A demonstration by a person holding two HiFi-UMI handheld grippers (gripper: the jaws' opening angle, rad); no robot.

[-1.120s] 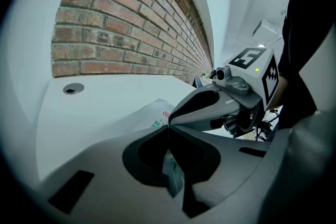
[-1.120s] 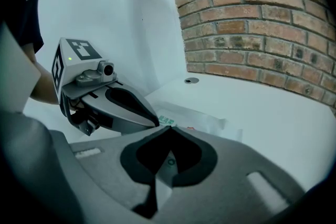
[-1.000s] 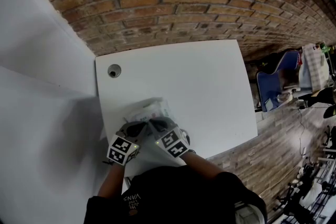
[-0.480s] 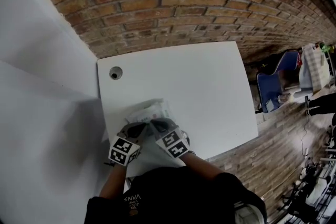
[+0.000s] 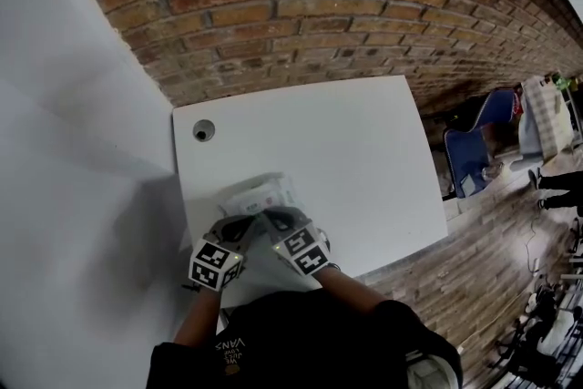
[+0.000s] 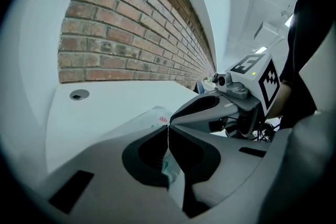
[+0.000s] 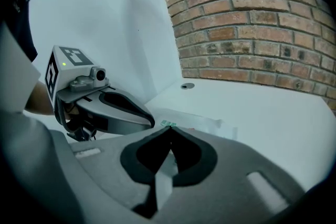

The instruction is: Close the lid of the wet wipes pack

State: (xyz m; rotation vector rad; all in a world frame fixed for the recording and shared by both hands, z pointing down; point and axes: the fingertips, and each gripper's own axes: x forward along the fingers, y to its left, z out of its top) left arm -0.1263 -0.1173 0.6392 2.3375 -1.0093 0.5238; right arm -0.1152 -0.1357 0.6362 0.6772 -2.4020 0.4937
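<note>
Staying at wet wipes pack | left gripper | right gripper | jaws together

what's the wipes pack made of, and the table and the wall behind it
The wipes pack is likely soft plastic film, faintly glossy, with a flat translucent end seam. The table has a smooth matte white top, perhaps laminate; the look leaves it open. The wall is rough red-brown brick with visible mortar joints.

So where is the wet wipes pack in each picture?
Head view: the wet wipes pack sits low, left of centre.
Left gripper view: the pack is mid-picture, slightly left.
Right gripper view: the pack is mid-picture, slightly right.
Shared landmark: the round hole in the table, beyond the pack in every view.
</note>
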